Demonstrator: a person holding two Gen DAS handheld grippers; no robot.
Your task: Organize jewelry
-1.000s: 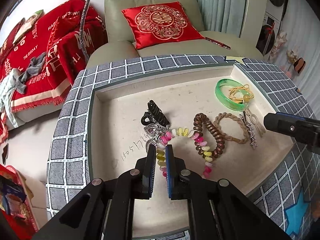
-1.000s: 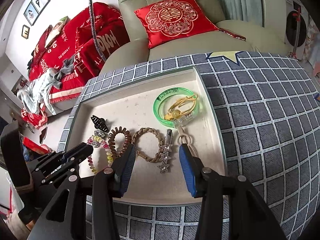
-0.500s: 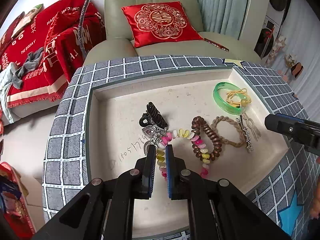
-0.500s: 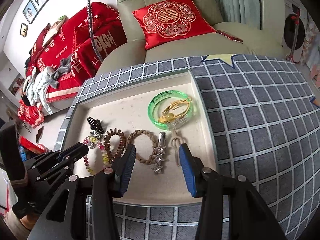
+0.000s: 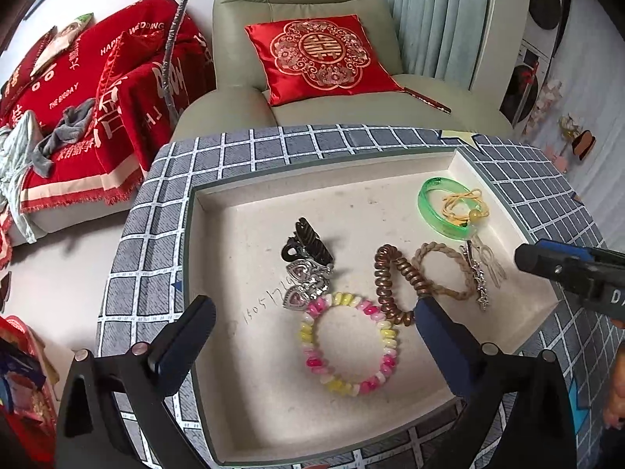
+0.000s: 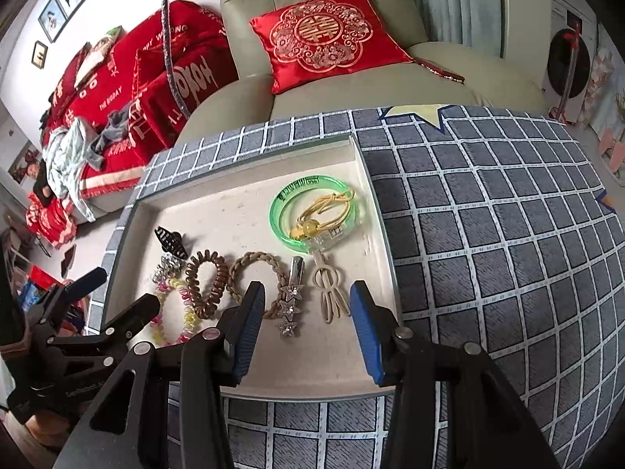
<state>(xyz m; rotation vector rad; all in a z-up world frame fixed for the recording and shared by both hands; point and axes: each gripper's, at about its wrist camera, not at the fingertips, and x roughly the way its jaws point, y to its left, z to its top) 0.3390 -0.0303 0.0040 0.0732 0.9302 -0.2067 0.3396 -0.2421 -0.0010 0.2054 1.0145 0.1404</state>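
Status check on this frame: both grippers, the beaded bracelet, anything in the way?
Left gripper jaws opening wide, nothing pinched. Right gripper open, empty. Pink-and-yellow beaded bracelet flat in tray between left fingers. Brown coil hair tie touches it; heart clips crowd it.

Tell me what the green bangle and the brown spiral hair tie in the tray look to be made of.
Green bangle: likely clear plastic or resin, possibly glass; it is translucent, glossy, and the tray shows through.
Brown spiral hair tie: probably coiled plastic cord with a metallic bronze sheen; evenly wound loops catch highlights.
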